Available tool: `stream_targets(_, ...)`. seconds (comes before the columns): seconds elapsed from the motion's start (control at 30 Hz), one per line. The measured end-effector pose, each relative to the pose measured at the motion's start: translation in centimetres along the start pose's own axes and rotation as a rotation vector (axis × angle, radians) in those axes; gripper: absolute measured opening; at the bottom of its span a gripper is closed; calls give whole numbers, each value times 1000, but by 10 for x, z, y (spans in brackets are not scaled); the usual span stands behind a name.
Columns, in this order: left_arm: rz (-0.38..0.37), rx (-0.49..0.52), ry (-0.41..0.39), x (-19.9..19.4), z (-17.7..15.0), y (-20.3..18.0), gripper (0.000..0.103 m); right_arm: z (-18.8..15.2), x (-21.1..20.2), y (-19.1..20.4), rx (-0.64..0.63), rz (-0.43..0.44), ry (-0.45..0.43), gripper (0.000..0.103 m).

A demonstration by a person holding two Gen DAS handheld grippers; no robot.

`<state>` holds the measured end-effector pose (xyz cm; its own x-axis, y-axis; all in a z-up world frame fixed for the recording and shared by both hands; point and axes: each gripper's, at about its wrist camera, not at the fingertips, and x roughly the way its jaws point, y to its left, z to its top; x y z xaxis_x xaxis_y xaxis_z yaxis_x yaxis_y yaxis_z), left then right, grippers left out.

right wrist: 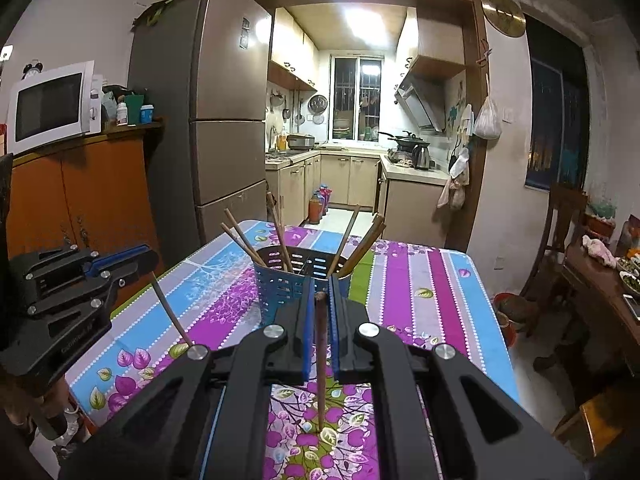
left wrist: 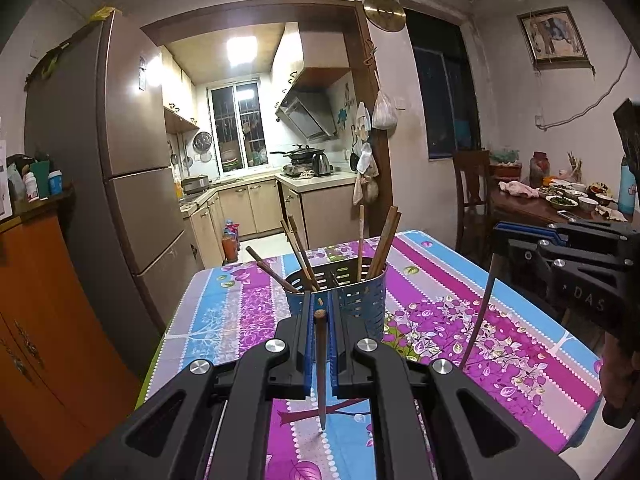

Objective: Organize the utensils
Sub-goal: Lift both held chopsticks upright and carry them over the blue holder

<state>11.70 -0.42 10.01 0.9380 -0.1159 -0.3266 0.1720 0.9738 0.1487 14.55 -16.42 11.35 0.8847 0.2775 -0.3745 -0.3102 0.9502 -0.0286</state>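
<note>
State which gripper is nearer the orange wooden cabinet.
Left. The left gripper has the orange wooden cabinet close beside it; the right gripper sits farther, with the left one between.

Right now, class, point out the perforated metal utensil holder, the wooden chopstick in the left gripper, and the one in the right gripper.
Perforated metal utensil holder (left wrist: 362, 300): left wrist view, front wall.
Left gripper's wooden chopstick (left wrist: 321, 376): left wrist view, mid-shaft.
Right gripper's wooden chopstick (right wrist: 321, 360): right wrist view, mid-shaft.

Wrist views toward shared holder (left wrist: 340, 292)
</note>
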Motion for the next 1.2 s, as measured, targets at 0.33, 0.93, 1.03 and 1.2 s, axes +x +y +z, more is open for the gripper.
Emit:
stream_targets(0.33, -14, 11, -16, 3, 7, -3, 7, 11, 4, -3, -25, -12, -4, 5)
stream_targets(0.93, -61, -4, -172, 21, 117, 8, 7, 100, 7, -20, -45, 5, -151, 5)
stream_targets(1.03, -50, -27, -220, 30, 149, 14, 7, 128, 4, -24, -41, 3, -244, 5)
stream_targets(1.2, -7, -41, -227, 69, 176, 18, 7, 154, 30, -33, 17, 44, -320, 5)
